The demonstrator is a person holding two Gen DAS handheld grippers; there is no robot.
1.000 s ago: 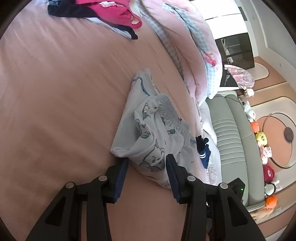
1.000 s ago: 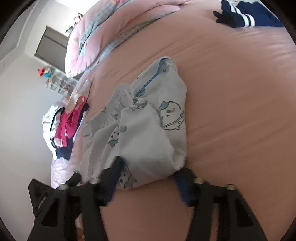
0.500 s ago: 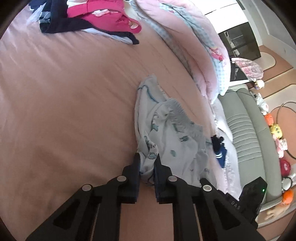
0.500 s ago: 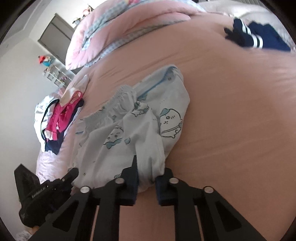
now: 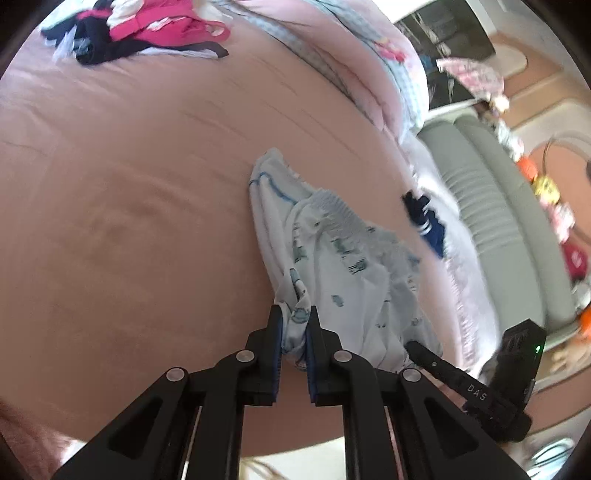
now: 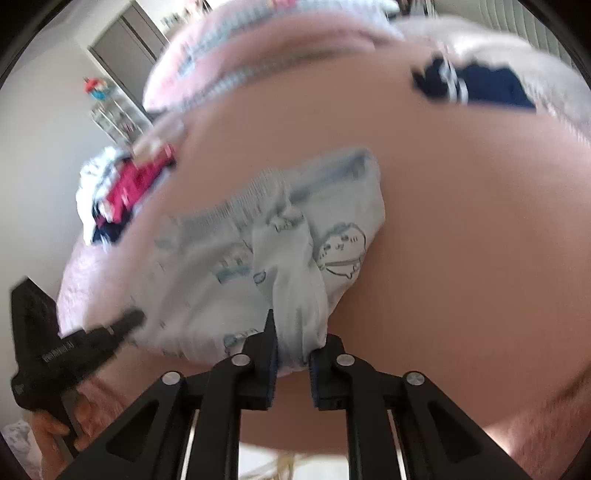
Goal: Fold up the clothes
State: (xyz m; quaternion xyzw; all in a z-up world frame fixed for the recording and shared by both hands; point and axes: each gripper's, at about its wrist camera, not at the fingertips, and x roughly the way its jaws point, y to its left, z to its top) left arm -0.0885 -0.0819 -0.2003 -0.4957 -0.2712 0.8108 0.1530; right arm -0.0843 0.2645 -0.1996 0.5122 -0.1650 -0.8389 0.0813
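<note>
Shorts, pale blue with small cartoon prints and a gathered waistband, lay bunched on the pink bed, near its front edge. Left hand-held gripper pinched one edge of the shorts; cloth was bunched between its blue pads. Right hand-held gripper pinched the other edge, a fold of the same cloth running up from between its fingers; its jaws were easing open slightly, with the cloth between them and the pads on it. Each gripper showed in the other's view, at the far side of the shorts. A bare hand was seen under the left gripper's body.

Pile of clothes, pink, dark and white, sat well apart at the far side of the bed. Dark blue garment with white stripes lay near the bed's other edge, apart from the shorts. Pink and checked quilt was heaped along the head of the bed. Grey sofa stood beside the bed. Right-hand view was blurred.
</note>
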